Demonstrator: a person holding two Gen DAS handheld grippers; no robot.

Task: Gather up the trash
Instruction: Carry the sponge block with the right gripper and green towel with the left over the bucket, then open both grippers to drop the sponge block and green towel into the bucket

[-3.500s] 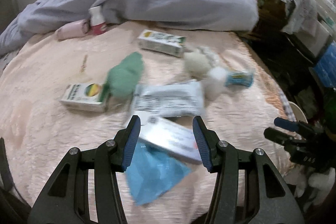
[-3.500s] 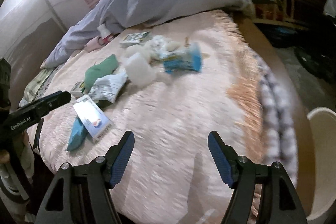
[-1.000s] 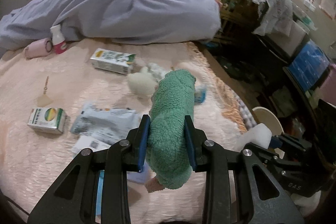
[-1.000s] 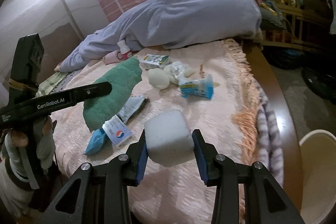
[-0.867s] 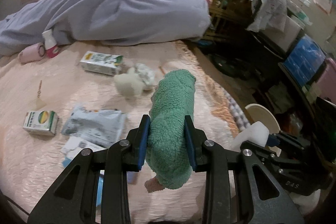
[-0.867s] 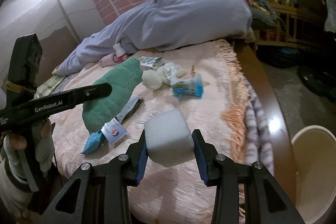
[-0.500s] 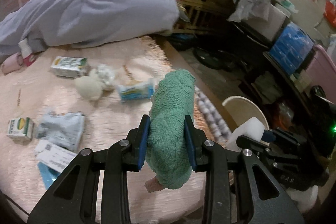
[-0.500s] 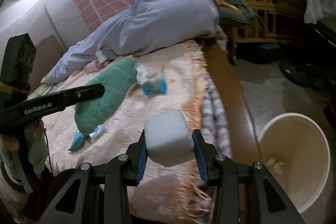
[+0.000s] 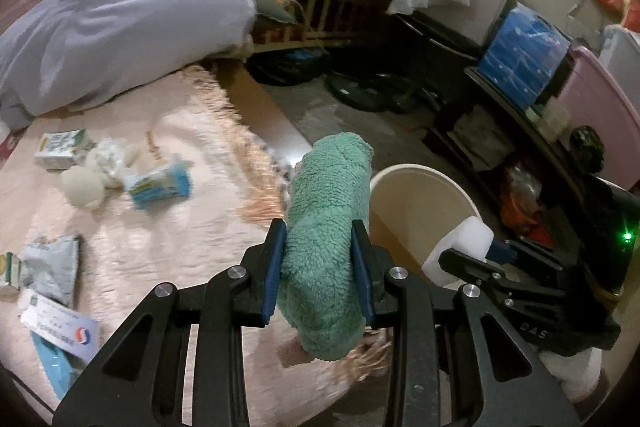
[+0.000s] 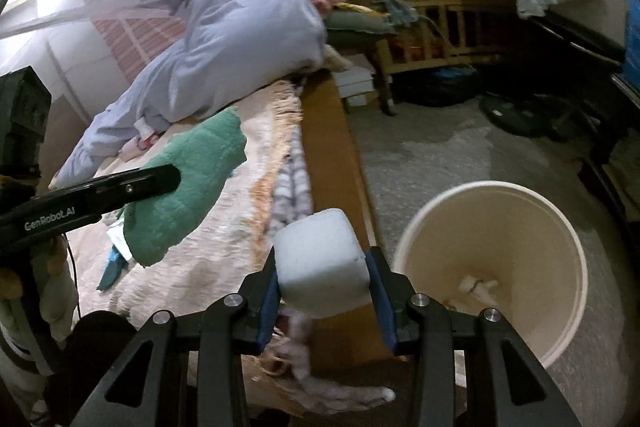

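My left gripper (image 9: 318,275) is shut on a green fleece cloth (image 9: 326,223), held in the air over the bed's edge, just left of a cream bucket (image 9: 436,183) on the floor. My right gripper (image 10: 322,285) is shut on a white foam block (image 10: 322,267), held beside the bucket (image 10: 560,227), which has a few white scraps at its bottom. The cloth (image 10: 188,183) and the left gripper also show in the right wrist view. The block (image 9: 460,247) shows in the left wrist view.
On the pink bedspread (image 9: 168,251) lie a blue-and-white packet (image 9: 160,185), white wads (image 9: 88,183), small cartons (image 9: 60,147), a grey pouch (image 9: 52,267) and a white card (image 9: 60,323). A lilac duvet (image 9: 120,19) is heaped behind. A wooden crib (image 10: 420,39) and shelves stand across the floor.
Both grippers have swung right from over the bed toward the bucket, each still holding its item. The bucket is now closer and larger in both views.
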